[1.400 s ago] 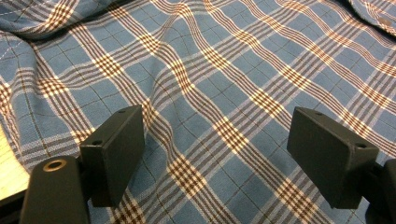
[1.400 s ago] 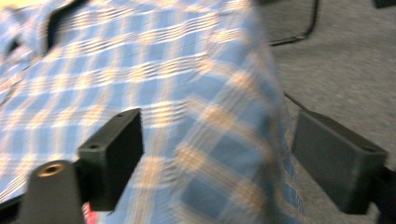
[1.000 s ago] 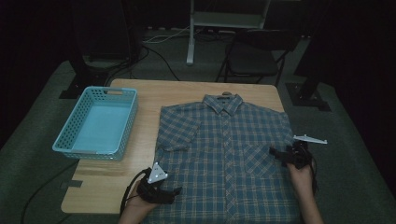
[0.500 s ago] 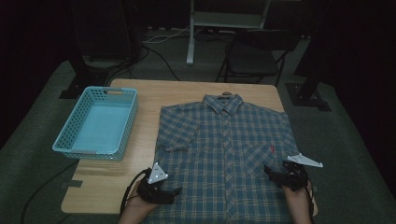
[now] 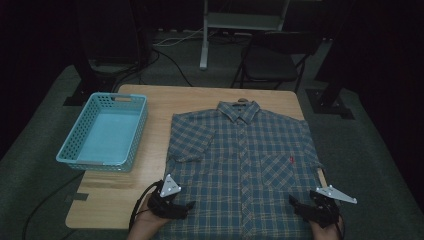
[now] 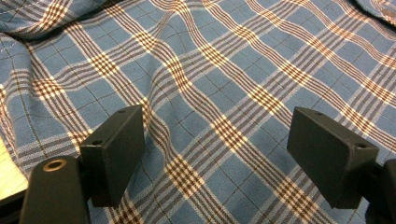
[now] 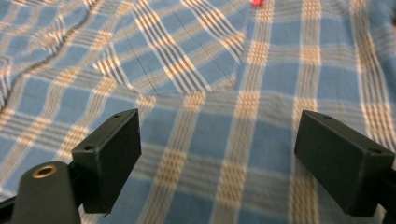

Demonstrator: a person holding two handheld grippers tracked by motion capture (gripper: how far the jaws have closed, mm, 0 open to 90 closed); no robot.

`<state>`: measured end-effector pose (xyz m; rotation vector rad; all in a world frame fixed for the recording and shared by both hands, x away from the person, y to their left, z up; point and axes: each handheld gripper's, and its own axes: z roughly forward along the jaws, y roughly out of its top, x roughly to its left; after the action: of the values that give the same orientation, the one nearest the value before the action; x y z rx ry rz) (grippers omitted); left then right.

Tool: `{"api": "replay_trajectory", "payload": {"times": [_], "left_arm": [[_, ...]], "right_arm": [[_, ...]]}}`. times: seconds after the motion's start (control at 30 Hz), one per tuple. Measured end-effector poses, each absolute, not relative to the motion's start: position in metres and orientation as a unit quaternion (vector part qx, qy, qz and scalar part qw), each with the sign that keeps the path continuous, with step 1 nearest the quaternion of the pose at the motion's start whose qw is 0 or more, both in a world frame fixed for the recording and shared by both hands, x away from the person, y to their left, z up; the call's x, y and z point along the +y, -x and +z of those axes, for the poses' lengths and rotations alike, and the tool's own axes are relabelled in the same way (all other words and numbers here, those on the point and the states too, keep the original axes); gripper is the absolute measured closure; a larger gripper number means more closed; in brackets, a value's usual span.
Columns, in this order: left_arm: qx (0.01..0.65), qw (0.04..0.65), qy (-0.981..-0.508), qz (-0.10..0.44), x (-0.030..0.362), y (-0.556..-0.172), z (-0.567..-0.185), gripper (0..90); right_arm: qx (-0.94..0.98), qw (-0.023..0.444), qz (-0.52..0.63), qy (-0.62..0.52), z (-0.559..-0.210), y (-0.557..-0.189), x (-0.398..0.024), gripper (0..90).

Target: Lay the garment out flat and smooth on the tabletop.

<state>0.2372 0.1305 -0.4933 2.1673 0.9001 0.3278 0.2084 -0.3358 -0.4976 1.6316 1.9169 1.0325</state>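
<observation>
Two grippers: both sitting at near hem of shirt, one per corner, prob. lining up to pinch fabric for a fold
Shirt: lying flat, buttoned, collar far, hem near, centre-right of table; spread out so edges are easy to reach
Left gripper: jaws gaping wide, nothing pinched, hovering just over near-left hem; plaid passing under both pads
Right gripper: jaws also wide apart, released, over near-right hem below chest pocket
Basket: sitting left of shirt, well apart, likely waiting for the folded shirt
</observation>
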Motion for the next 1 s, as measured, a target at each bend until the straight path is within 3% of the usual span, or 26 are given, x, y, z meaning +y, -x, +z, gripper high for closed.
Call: {"api": "replay_trajectory", "payload": {"times": [0.23,0.47,0.73,1.0], "left_arm": [[0.348,0.375,-0.851,0.122,0.130,-0.239,-0.492,19.9],[0.347,0.374,-0.851,0.127,0.129,-0.237,-0.493,19.9],[0.341,0.375,-0.853,0.126,0.131,-0.238,-0.488,19.9],[0.326,0.388,-0.849,0.148,0.137,-0.263,-0.459,20.0]], "right_arm": [[0.662,0.228,0.395,-0.595,-0.505,-0.195,-0.342,14.1],[0.674,0.296,0.366,-0.570,-0.515,-0.189,-0.330,13.9],[0.667,0.311,0.379,-0.561,-0.519,-0.187,-0.329,13.9],[0.666,0.315,0.384,-0.557,-0.521,-0.184,-0.329,13.8]]}}
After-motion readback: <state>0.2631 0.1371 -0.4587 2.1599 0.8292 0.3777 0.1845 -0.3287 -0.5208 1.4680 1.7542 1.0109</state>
